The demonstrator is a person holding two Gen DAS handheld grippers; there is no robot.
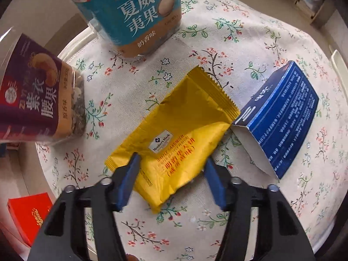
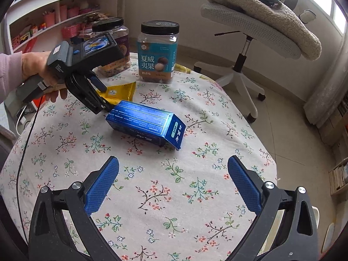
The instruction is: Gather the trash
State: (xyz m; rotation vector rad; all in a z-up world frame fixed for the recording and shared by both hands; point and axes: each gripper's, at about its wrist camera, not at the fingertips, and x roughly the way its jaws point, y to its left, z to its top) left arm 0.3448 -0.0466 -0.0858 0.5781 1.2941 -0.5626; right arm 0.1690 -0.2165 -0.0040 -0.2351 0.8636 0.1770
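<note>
A yellow snack wrapper (image 1: 178,130) lies flat on the floral tablecloth (image 1: 152,235). My left gripper (image 1: 171,163) is open, its blue fingers (image 1: 128,180) standing on either side of the wrapper's near end, close to or touching it. An open blue carton (image 1: 280,117) lies on its side just right of the wrapper. In the right wrist view the left gripper (image 2: 104,95) leans down over the wrapper (image 2: 121,92) beside the carton (image 2: 148,124). My right gripper (image 2: 173,167) is open and empty, above the cloth in front of the carton.
Two nut jars stand at the table's far side: a teal-labelled one (image 1: 134,15) (image 2: 157,52) and a purple-labelled one (image 1: 37,95) (image 2: 115,43). A red box (image 1: 28,215) lies on the floor at left. An office chair (image 2: 250,32) and shelves (image 2: 54,15) stand beyond the table.
</note>
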